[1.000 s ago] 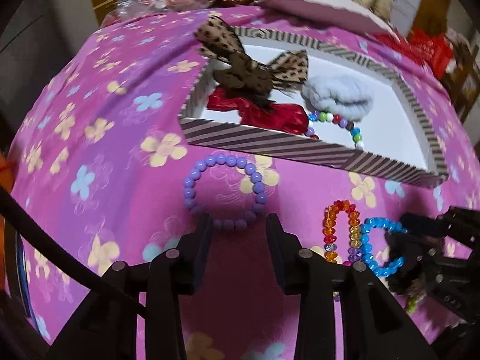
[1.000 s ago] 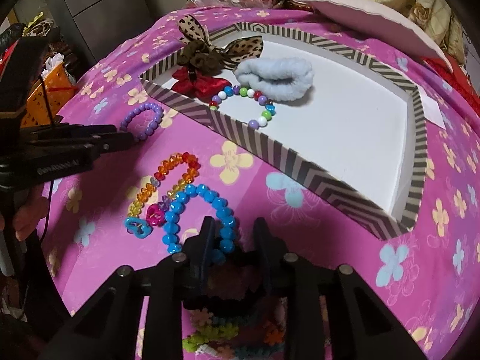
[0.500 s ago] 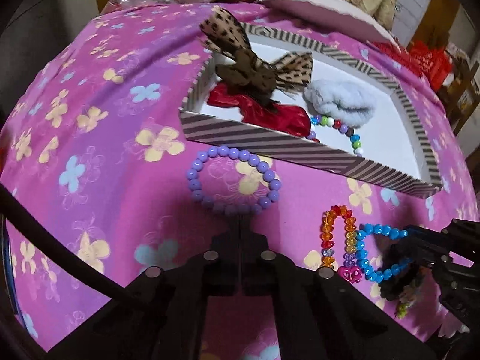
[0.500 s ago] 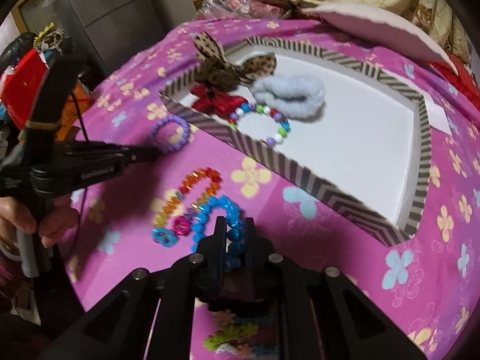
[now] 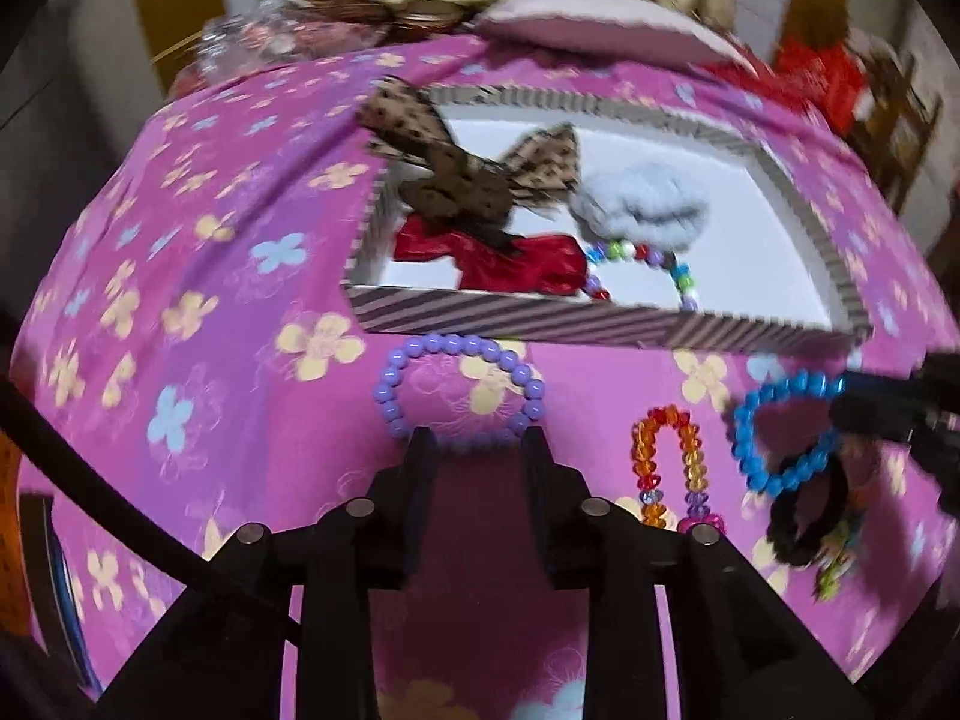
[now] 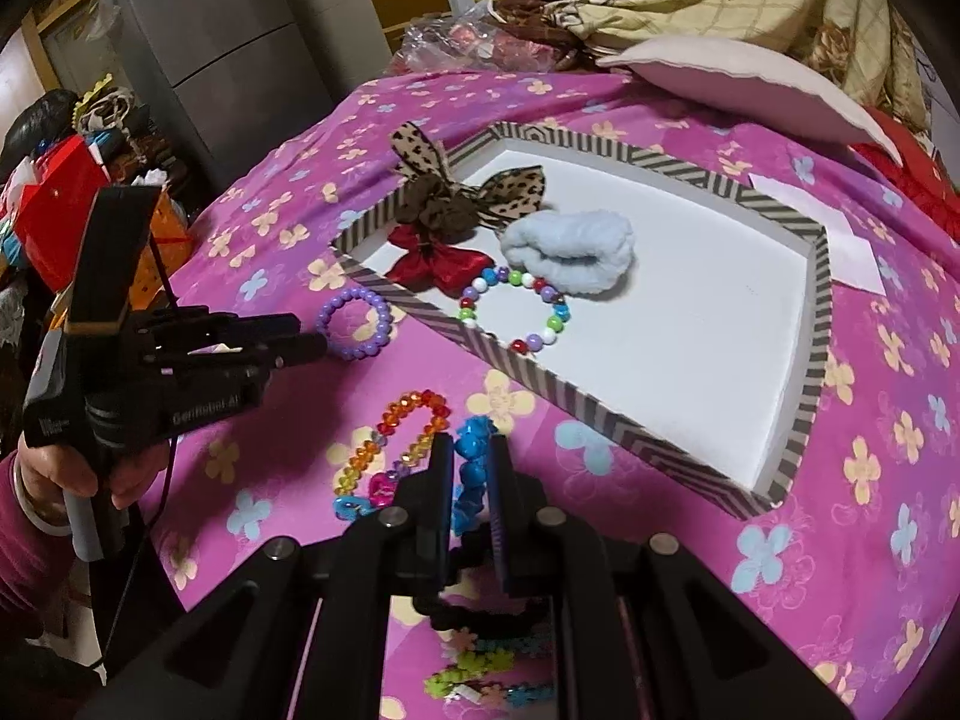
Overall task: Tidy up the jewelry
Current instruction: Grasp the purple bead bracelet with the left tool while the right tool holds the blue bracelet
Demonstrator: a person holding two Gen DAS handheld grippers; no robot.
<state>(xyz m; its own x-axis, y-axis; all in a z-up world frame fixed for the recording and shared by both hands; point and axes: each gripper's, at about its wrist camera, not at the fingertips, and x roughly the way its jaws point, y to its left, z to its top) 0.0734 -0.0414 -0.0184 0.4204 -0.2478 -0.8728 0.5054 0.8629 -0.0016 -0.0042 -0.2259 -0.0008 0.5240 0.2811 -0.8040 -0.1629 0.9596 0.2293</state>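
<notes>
My left gripper [image 5: 477, 444] hovers low over the pink flowered cloth, jaws opening. The near arc of a purple bead bracelet [image 5: 462, 343] lies between its fingertips, flat on the cloth and not pressed. My right gripper [image 6: 469, 450] is shut on a blue bead bracelet [image 6: 471, 468], which hangs a little above the cloth [image 5: 741, 426]. An orange-and-red bead bracelet [image 6: 414, 405] lies just left of it. Behind stands the striped box [image 6: 600, 414], holding a leopard bow [image 6: 456, 198], a red bow [image 6: 438, 261], a pale blue scrunchie [image 6: 570, 246] and a multicoloured bead bracelet [image 6: 516, 279].
A black hair tie [image 6: 480, 618] and flower-shaped bands lie under my right gripper. A white cushion [image 6: 738, 90] and bedding sit behind the box, with white paper [image 6: 828, 234] beside it. A person's hand [image 6: 54, 480] holds the left gripper [image 6: 312, 348]. A grey cabinet [image 6: 240, 60] stands at left.
My left gripper shut just short of the purple bracelet, then reopened; the bracelet stays on the cloth. My right gripper closed on the blue bracelet and rose with it.
</notes>
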